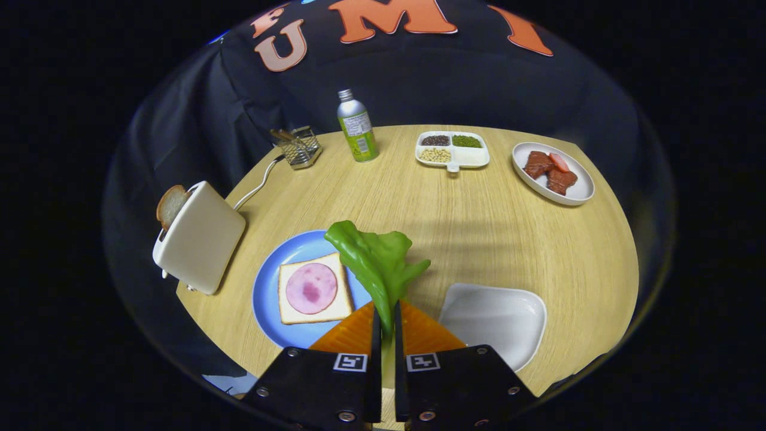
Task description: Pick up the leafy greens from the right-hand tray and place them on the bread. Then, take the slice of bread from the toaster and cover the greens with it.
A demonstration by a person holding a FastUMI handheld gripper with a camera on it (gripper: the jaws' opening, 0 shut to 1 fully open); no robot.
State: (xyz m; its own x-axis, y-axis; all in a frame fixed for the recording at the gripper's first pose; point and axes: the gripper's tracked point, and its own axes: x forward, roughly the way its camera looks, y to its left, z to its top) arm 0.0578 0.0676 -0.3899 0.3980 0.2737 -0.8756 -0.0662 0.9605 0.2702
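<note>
Gripper view: fingers [386,311] pinch the leafy greens [377,257] by the stem, leaf pointing ahead

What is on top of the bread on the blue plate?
A round pink ham slice lies on the bread. The leafy greens, held in the shut gripper, are beside it, not on it.

Wooden table [479,227] bears toaster [200,236]; blue plate [266,293]; white tray [497,317]; bottle [357,127].

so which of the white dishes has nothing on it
The white tray just right of the tool, which is shut on the greens. The divided dish holds beans and the far oval plate holds meat.
</note>
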